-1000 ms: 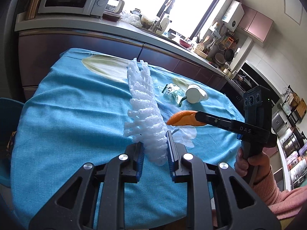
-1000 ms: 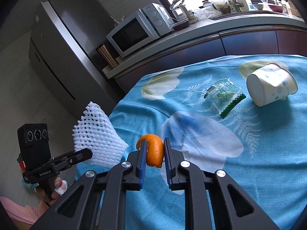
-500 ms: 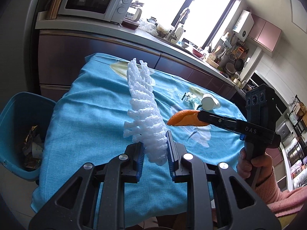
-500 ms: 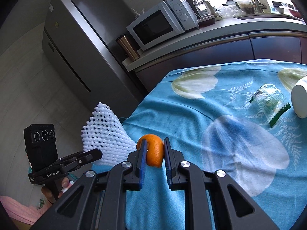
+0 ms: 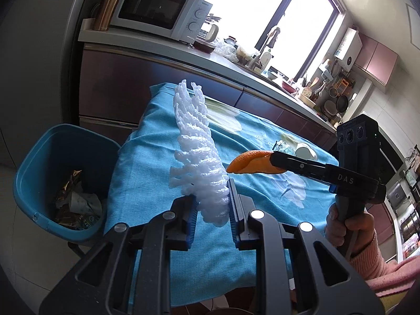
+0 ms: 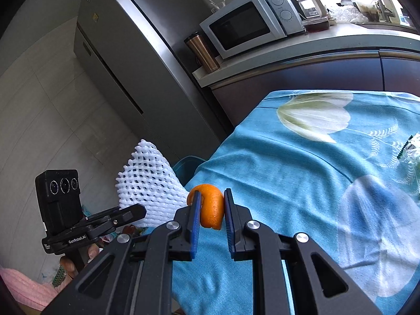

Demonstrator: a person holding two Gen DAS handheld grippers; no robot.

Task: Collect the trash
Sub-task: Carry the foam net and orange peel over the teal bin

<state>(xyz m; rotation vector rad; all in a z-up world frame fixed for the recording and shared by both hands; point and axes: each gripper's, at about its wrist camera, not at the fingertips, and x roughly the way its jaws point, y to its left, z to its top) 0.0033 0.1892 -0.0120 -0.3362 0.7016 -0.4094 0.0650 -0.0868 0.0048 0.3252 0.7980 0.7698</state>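
Both grippers have swung toward the table's left end since a second ago, so a blue bin (image 5: 63, 178) that was out of sight then now shows beside the table in the left wrist view. It stands on the floor just left of the blue tablecloth (image 5: 147, 173), and crumpled wrappers (image 5: 76, 202), gold foil among them, lie in its bottom.

Left gripper (image 5: 212, 204) pinches a white foam net (image 5: 195, 152), which sticks up and away from the fingers above the near left part of the cloth. Right gripper (image 6: 212, 207) is pressed onto an orange peel (image 6: 211, 204), held over the cloth just right of the net. From the right wrist, the bin's rim (image 6: 187, 164) peeks out behind the net (image 6: 149, 183).

Far right on the cloth lie a clear wrapper (image 5: 282, 145) and a white cup (image 5: 304, 152), the cup partly hidden behind the right gripper. A microwave (image 5: 160, 10) and a copper mug (image 5: 107, 5) stand on the counter beyond.
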